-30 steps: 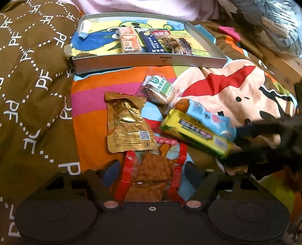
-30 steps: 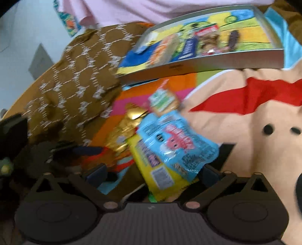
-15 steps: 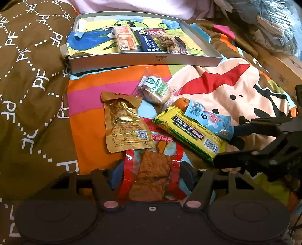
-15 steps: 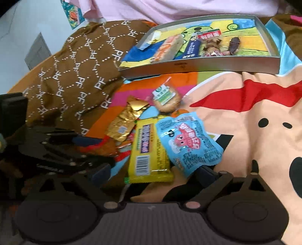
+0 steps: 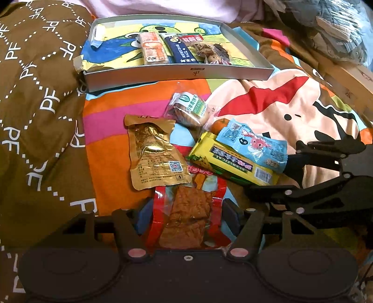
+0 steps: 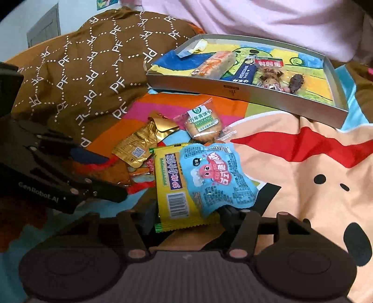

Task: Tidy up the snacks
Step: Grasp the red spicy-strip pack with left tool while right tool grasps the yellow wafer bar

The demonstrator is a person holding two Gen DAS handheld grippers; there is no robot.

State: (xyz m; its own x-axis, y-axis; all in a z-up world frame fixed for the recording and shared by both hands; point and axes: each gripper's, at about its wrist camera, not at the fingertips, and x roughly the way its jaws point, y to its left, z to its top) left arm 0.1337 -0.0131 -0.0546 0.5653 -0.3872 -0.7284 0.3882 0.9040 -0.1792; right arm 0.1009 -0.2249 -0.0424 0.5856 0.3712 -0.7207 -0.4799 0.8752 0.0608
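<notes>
My left gripper (image 5: pixel 186 215) is open with its fingers on either side of a red packet of brown dried snack (image 5: pixel 187 214). My right gripper (image 6: pixel 186 213) is open around the near ends of a yellow bar packet (image 6: pixel 173 186) and a light blue packet (image 6: pixel 216 177) lying on it. A gold foil packet (image 5: pixel 152 153), a clear biscuit packet with a green label (image 5: pixel 190 109) and a small orange (image 5: pixel 220 124) lie on the bedspread. A grey shallow box (image 5: pixel 177 74) at the back holds several snacks.
A brown quilt with white letters (image 5: pixel 35 105) covers the left side. A pink pillow (image 6: pixel 279 16) lies behind the box. Bagged clutter (image 5: pixel 338 28) sits at the far right. The cartoon bedspread (image 6: pixel 314 186) spreads to the right.
The right gripper has lowered the yellow and blue packets onto the bedspread and opened. The left gripper has edged forward around the red packet.
</notes>
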